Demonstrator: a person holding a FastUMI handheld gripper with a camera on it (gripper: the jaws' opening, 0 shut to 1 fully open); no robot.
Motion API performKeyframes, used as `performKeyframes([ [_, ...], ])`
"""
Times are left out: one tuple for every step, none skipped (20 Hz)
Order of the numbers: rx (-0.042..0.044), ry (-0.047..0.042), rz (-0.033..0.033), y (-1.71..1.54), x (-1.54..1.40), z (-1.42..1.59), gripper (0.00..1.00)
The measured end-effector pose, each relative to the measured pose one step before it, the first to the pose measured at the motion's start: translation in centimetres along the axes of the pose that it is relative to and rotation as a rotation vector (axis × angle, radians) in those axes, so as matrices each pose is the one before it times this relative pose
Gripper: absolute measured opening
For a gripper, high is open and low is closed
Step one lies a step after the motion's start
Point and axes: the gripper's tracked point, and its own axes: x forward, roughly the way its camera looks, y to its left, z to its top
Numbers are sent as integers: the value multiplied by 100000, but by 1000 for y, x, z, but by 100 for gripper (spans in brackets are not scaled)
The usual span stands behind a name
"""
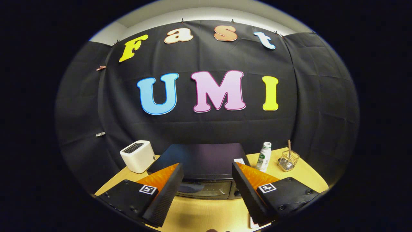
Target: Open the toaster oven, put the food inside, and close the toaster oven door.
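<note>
White toaster (137,156) sits far left on the wooden table (206,214). Just right of it, beyond the gripper (207,187) with fingers wide apart and empty, stands the dark toaster oven (201,161), door shut. It is probably heavy and rigid; its glass door looks best pulled by the top edge. A bottle (264,156) and wire basket (288,160) crowd the right; near table offers room.

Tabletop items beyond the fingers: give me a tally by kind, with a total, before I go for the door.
Toaster oven, black, door closed: 1
Pop-up toaster, white: 1
Bottle, white: 1
Wire basket with a utensil standing in it: 1
Total: 4
The gripper is open, its fingers apart in front of the oven, holding nothing.
</note>
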Motion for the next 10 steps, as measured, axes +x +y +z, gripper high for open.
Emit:
performKeyframes([
  [3, 913, -36, 562, 823, -566, 98],
  [-151, 857, -384, 524, 731, -589, 98],
  [-306, 481, -330, 419, 818, -505, 98],
  [-529, 776, -150, 430, 916, -684, 98],
  [-702, 835, -48, 521, 820, -781, 98],
  [-993, 817, 37, 394, 774, -763, 98],
  [-1309, 725, -42, 342, 765, -777, 98],
  [-1224, 948, -424, 193, 655, -854, 98],
  [-640, 1326, -380, 88, 595, -900, 98],
  [-147, 1348, -150, 209, 580, -831, 98],
])
